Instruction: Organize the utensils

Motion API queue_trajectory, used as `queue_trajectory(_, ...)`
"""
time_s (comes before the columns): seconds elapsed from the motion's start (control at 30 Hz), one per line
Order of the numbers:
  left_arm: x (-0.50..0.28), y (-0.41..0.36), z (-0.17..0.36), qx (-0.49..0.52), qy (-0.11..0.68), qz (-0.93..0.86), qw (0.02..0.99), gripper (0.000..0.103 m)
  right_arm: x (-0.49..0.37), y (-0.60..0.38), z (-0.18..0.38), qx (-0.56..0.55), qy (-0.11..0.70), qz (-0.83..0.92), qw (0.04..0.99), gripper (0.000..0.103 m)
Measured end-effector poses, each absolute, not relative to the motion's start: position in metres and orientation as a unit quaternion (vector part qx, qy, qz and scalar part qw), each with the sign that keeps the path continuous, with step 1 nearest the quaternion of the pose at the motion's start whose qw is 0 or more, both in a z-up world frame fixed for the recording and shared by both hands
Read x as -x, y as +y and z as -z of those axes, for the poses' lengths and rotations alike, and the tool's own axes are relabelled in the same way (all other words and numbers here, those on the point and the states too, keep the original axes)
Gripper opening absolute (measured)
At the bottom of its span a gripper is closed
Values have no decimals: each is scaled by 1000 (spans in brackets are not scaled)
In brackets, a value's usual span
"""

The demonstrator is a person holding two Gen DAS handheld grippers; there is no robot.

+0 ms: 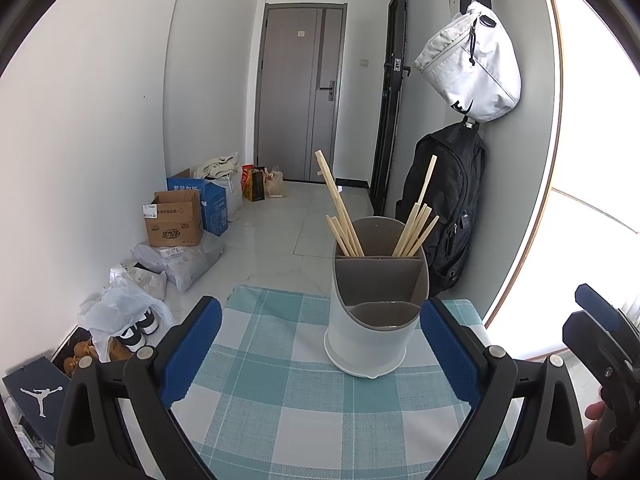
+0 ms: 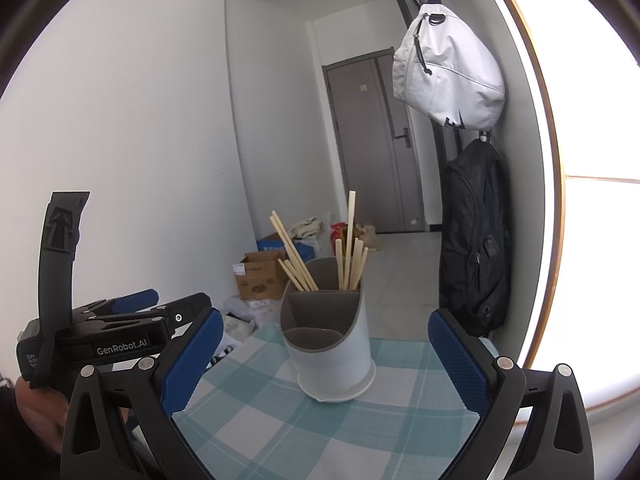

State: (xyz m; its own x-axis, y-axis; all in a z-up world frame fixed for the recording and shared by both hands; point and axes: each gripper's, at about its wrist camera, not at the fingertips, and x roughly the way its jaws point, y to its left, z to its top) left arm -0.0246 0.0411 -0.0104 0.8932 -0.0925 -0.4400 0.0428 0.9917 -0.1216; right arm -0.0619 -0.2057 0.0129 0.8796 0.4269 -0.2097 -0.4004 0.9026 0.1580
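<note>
A white utensil holder (image 1: 370, 328) with grey dividers stands upright on the teal checked tablecloth (image 1: 288, 412). Several wooden chopsticks (image 1: 344, 216) lean out of its two rear compartments; the front compartment looks empty. My left gripper (image 1: 320, 348) is open, its blue pads (image 1: 192, 352) on either side of the holder, a little short of it, holding nothing. In the right wrist view the same holder (image 2: 332, 352) and chopsticks (image 2: 352, 248) sit ahead of my right gripper (image 2: 326, 360), which is open and empty. The left gripper's body (image 2: 120, 340) shows at the left there.
The small table ends just behind the holder. Beyond it on the floor lie cardboard boxes (image 1: 176, 216), plastic bags and shoes (image 1: 132, 320) along the left wall. A black backpack (image 1: 448, 208) and a white bag (image 1: 472, 64) hang on the right wall. A hand (image 1: 600, 440) holds the right gripper.
</note>
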Motion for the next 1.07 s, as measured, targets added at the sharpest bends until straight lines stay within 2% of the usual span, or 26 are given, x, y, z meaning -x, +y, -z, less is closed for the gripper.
queue_trajectory(1.07, 25, 41, 14, 56, 228, 35, 971, 97, 57, -201, -9, -51, 132, -219, 965, 103)
